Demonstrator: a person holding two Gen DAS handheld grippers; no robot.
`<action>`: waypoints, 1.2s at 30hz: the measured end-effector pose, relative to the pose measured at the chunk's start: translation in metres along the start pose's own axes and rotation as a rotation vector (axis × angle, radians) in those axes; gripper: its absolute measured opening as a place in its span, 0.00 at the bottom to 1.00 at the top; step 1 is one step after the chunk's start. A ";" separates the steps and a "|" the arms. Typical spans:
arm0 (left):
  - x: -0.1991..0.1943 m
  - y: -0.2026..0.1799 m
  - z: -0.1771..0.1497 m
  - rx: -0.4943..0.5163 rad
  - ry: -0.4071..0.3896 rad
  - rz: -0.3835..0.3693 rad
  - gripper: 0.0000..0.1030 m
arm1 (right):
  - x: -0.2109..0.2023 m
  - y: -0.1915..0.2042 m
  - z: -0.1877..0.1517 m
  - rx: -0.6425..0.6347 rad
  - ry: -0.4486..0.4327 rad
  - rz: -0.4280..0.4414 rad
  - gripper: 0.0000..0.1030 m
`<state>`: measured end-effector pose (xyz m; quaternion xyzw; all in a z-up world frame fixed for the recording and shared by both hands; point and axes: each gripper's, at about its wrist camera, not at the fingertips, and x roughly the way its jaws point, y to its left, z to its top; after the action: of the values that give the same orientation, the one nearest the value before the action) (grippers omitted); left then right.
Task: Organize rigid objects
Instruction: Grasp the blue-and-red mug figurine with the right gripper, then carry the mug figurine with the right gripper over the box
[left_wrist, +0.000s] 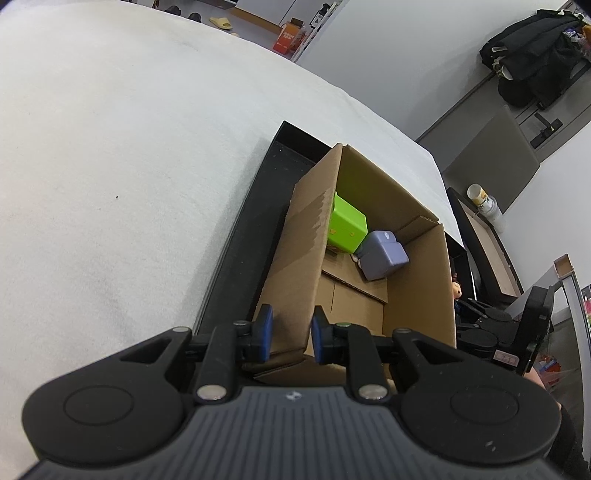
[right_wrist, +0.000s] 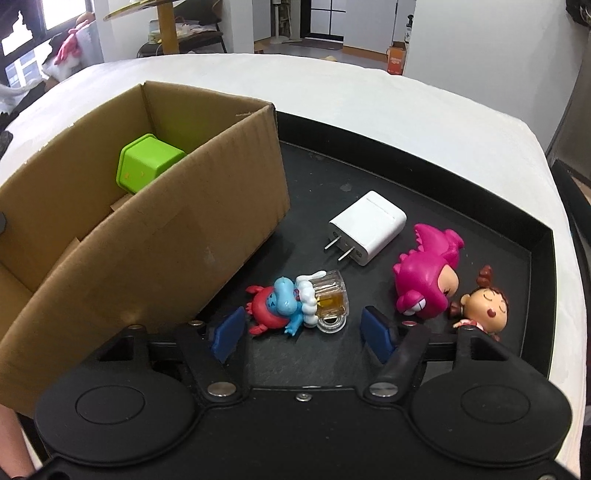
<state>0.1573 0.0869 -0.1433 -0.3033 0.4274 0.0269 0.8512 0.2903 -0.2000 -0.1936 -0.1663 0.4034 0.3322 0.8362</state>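
Observation:
A cardboard box (left_wrist: 417, 288) (right_wrist: 155, 236) stands tilted on a black tray (right_wrist: 424, 192). In it lie a green cube (left_wrist: 347, 225) (right_wrist: 146, 166) and a lilac block (left_wrist: 382, 256). My left gripper (left_wrist: 291, 334) is shut on the box's near wall. My right gripper (right_wrist: 301, 334) is open just above the tray, its fingers either side of a red-and-blue figurine with a clear mug (right_wrist: 295, 302). On the tray also lie a white charger (right_wrist: 367, 227), a pink dinosaur figure (right_wrist: 426, 275) and a small doll (right_wrist: 482, 306).
The tray sits on a white cloth-covered table (left_wrist: 110, 166) (right_wrist: 369, 85). The tray rim (right_wrist: 550, 295) rises at the right. Chairs and a dark rack stand beyond the table's edge in the left wrist view.

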 end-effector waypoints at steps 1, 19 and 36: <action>0.000 0.000 0.000 -0.001 0.000 0.001 0.20 | 0.000 0.001 -0.001 -0.009 -0.005 0.001 0.66; 0.000 -0.002 -0.006 0.002 -0.004 0.001 0.20 | -0.005 0.003 0.013 0.004 -0.017 -0.018 0.57; -0.002 -0.001 -0.005 0.000 0.010 -0.020 0.20 | -0.064 -0.002 0.035 0.170 -0.068 -0.054 0.57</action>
<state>0.1529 0.0842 -0.1433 -0.3078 0.4285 0.0168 0.8493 0.2822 -0.2095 -0.1212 -0.0942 0.3967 0.2795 0.8693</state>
